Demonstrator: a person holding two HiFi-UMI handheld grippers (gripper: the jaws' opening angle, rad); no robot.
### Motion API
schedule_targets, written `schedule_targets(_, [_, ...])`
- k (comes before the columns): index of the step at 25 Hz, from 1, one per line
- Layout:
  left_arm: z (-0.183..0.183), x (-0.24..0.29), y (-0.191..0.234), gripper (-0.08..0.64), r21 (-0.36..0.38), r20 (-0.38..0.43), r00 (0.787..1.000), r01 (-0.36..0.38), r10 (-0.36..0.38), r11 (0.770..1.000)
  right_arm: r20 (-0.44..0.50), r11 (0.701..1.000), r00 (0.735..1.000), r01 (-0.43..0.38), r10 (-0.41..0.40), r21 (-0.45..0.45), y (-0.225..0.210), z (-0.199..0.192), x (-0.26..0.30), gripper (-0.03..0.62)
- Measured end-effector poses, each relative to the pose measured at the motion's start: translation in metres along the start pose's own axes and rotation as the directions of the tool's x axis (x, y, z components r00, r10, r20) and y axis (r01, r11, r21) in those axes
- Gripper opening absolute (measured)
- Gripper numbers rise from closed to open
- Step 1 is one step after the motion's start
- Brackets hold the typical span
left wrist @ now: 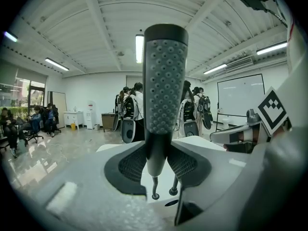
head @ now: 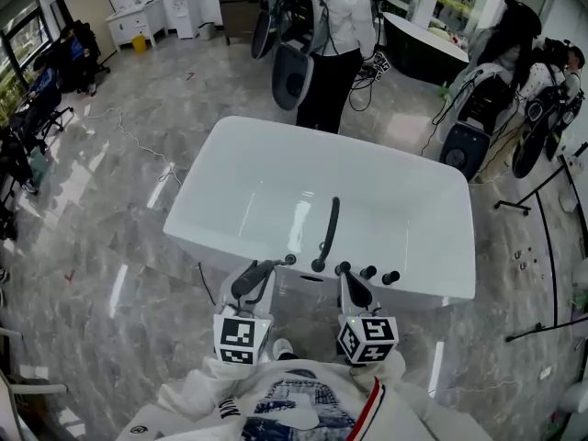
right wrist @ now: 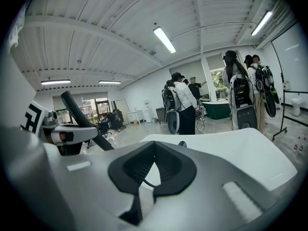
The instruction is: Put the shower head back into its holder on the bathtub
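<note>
The white bathtub (head: 276,182) lies in front of me, with a black spout (head: 327,232) and black knobs (head: 367,271) on its near rim. My left gripper (head: 264,274) hovers over that rim, left of the spout, shut on the shower head (head: 248,283). In the left gripper view the shower head (left wrist: 163,81) stands upright, its studded grey face showing, and the left gripper (left wrist: 157,163) clamps its handle. A small black fitting (head: 290,259) sits just beyond it. My right gripper (head: 349,281) is by the knobs; the right gripper (right wrist: 153,170) is shut and holds nothing.
A thin black hose (head: 204,285) hangs down the tub's near left side. A person in white (head: 335,35) stands behind the tub; others with dark gear (head: 501,81) are at the right. Cables (head: 138,141) trail over the grey marble floor at the left.
</note>
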State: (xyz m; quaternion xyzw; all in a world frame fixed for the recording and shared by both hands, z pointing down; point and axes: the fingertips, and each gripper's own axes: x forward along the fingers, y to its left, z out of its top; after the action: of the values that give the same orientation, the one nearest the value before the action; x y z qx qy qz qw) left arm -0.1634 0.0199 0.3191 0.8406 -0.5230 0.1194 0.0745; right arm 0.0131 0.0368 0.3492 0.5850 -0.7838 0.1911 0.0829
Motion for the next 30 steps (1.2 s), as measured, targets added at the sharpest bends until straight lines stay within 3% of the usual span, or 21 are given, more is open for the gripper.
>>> schedule_targets(7, [-0.009,0.003,0.012,0.140,-0.023,-0.004,1.000,0.023,-0.023,0.999,-0.011,1.000,1.000,0.027,-0.027,-0.014,0.010,-0.001,0.005,0.006])
schedule_targets(17, [-0.024,0.022,0.015,0.140,-0.059,-0.049,0.998,0.034,-0.037,0.998,-0.054,0.997,0.996,0.072,-0.072,-0.005,-0.011,-0.010,0.007,0.006])
schedule_targets(30, [-0.030,0.081,0.020,0.140,-0.061,-0.111,0.994,0.005,-0.012,0.998,-0.073,1.000,0.997,0.022,-0.021,0.007,-0.045,0.008,0.071,0.006])
